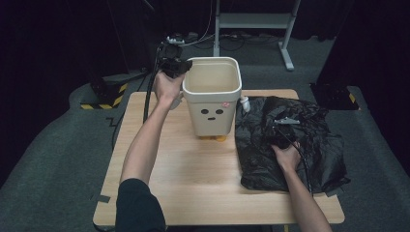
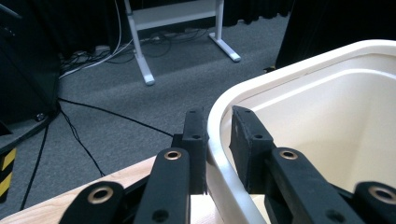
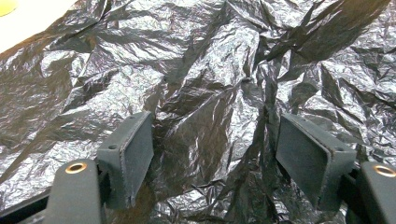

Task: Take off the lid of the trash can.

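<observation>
A cream plastic bin with a simple face drawn on its front stands at the back middle of the wooden table. My left gripper is at the bin's left rim. In the left gripper view the two black jaws straddle that rim, one pad outside and one inside, and my left gripper is shut on it. A crumpled black plastic bag lies spread over the table's right side. My right gripper hovers low over the black bag, and my right gripper is open with nothing clamped.
Small yellow feet show under the bin. A small white object lies between bin and bag. Beyond the table stand a metal frame, floor cables and a yellow-black striped base.
</observation>
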`<state>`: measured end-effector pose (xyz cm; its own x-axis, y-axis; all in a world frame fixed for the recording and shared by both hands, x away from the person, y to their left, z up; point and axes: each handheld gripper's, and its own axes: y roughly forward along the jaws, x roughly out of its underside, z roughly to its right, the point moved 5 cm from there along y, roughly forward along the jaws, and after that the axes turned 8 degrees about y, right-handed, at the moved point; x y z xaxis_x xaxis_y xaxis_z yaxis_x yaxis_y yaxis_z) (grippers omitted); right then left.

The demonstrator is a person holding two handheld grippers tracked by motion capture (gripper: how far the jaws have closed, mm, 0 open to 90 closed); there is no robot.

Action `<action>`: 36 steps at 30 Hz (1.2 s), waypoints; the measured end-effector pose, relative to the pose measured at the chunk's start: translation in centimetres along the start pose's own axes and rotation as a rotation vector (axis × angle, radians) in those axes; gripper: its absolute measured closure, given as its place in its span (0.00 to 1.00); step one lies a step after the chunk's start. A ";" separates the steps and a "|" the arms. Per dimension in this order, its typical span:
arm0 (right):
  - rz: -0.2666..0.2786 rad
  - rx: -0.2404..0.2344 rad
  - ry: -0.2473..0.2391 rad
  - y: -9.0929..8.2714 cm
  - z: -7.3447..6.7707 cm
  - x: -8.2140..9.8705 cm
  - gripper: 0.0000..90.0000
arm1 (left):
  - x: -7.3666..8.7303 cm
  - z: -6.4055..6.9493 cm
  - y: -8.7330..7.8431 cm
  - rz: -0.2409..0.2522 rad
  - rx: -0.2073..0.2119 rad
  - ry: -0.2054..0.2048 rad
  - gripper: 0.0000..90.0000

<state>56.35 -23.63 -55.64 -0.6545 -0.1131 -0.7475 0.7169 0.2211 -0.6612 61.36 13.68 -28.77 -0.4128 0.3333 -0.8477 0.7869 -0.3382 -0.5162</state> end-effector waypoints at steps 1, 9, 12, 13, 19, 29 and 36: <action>-0.001 0.000 0.001 0.0 0.0 0.0 0.30 | 0.0 0.0 0.0 -0.001 0.004 -0.001 0.84; -0.001 0.000 0.001 0.0 0.0 0.0 0.30 | -0.4 0.0 -0.2 -0.006 0.006 0.001 0.85; -0.001 -0.001 0.000 0.0 0.0 0.0 0.30 | -0.6 -0.1 -0.3 -0.009 0.005 0.003 0.85; -0.001 -0.001 0.000 0.0 0.0 0.0 0.30 | -0.6 -0.1 -0.3 -0.009 0.005 0.003 0.85; -0.002 -0.001 0.003 0.0 0.0 0.0 0.30 | -1.1 -0.1 -0.7 -0.015 -0.001 0.009 0.85; -0.002 -0.002 0.003 0.0 0.0 0.0 0.31 | -1.4 -0.2 -0.8 -0.018 0.011 -0.010 0.86; -0.001 -0.003 0.003 0.0 0.0 0.0 0.31 | -1.3 -0.2 -0.7 -0.024 0.012 -0.012 0.86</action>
<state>56.34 -23.62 -55.63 -0.6558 -0.1107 -0.7468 0.7156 0.2239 -0.6617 61.46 13.69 -27.29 -0.4372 0.3308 -0.8363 0.7711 -0.3408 -0.5379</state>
